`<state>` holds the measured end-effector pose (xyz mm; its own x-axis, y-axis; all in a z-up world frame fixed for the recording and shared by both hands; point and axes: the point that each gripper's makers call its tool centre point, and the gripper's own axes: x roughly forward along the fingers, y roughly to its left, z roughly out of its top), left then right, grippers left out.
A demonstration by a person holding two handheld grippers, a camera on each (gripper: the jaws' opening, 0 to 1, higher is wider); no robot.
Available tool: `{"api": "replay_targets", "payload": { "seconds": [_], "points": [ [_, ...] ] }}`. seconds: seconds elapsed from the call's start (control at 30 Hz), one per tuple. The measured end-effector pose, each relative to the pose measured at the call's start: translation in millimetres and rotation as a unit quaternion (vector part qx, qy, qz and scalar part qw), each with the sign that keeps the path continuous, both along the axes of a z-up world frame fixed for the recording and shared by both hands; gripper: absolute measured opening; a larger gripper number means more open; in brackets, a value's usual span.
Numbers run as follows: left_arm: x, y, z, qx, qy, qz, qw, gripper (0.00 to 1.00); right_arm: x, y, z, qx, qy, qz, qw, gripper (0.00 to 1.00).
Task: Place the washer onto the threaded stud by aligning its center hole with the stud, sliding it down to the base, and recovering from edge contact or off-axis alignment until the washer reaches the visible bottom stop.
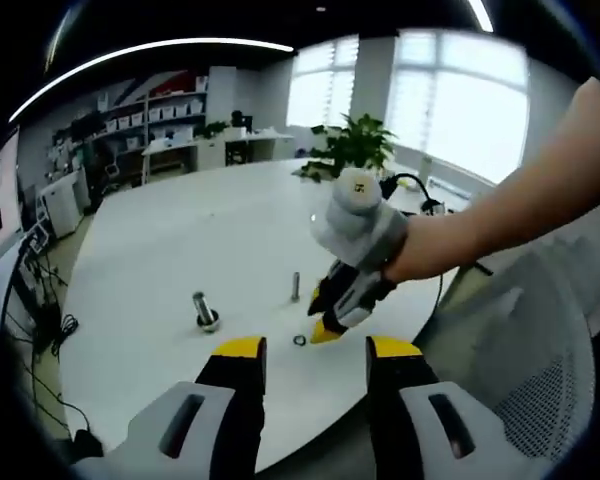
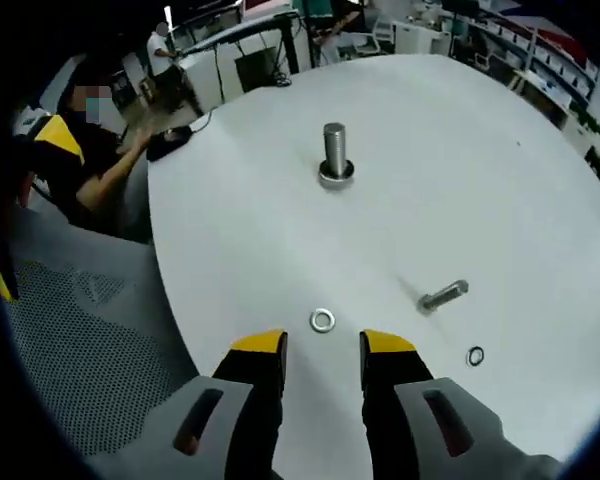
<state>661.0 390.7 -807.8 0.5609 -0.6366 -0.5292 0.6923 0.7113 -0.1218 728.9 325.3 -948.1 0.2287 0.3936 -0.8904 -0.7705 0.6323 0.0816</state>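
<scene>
The right claw (image 2: 322, 348) hovered low over the white tabletop (image 2: 500, 180), its jaws parted and empty, with the washer (image 2: 322, 320) lying flat just ahead of the tips. Beyond it the threaded stud (image 2: 335, 155) stood upright on its base, well apart from the washer. A second bolt (image 2: 443, 296) leaned off to the side, with another small washer (image 2: 475, 355) near it. The left claw (image 1: 306, 350) waited open and empty at the tabletop's edge, facing the right claw (image 1: 330, 318) held in a hand (image 1: 420, 250).
</scene>
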Motion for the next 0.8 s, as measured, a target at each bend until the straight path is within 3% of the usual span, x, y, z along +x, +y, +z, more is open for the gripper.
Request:
{"api": "replay_targets", "payload": {
  "seconds": [0.1, 0.47, 0.53, 0.63, 0.73, 0.8],
  "points": [
    [-1.0, -1.4, -1.3, 0.002, 0.004, -0.002, 1.0, 0.37, -3.6, 5.9, -7.7, -0.002, 0.016, 0.002, 0.9999, 0.3],
    [-2.7, 1.0, -4.4, 0.014, 0.004, -0.003, 0.9999, 0.37, -4.9, 8.3, -23.1, -0.036, 0.03, 0.032, 0.9984, 0.26],
    [-2.1, 1.2, -4.1, 0.013, 0.004, -0.002, 0.9999, 0.36, -3.8, 5.2, -26.8, -0.05, 0.025, 0.049, 0.9972, 0.26],
    [-1.7, 0.9, -4.3, 0.013, 0.004, -0.002, 0.9999, 0.36, -0.2, 9.8, -24.8, -0.034, 0.02, 0.043, 0.9983, 0.27],
    [-3.1, 0.4, -5.8, 0.015, 0.007, -0.004, 0.9999, 0.36, 1.1, 9.4, -26.2, -0.043, 0.019, 0.049, 0.9977, 0.25],
    [-3.5, 0.1, -5.8, 0.016, 0.006, -0.006, 0.9998, 0.36, 2.6, 6.4, -26.6, -0.067, 0.005, 0.089, 0.9937, 0.22]
  ]
}}
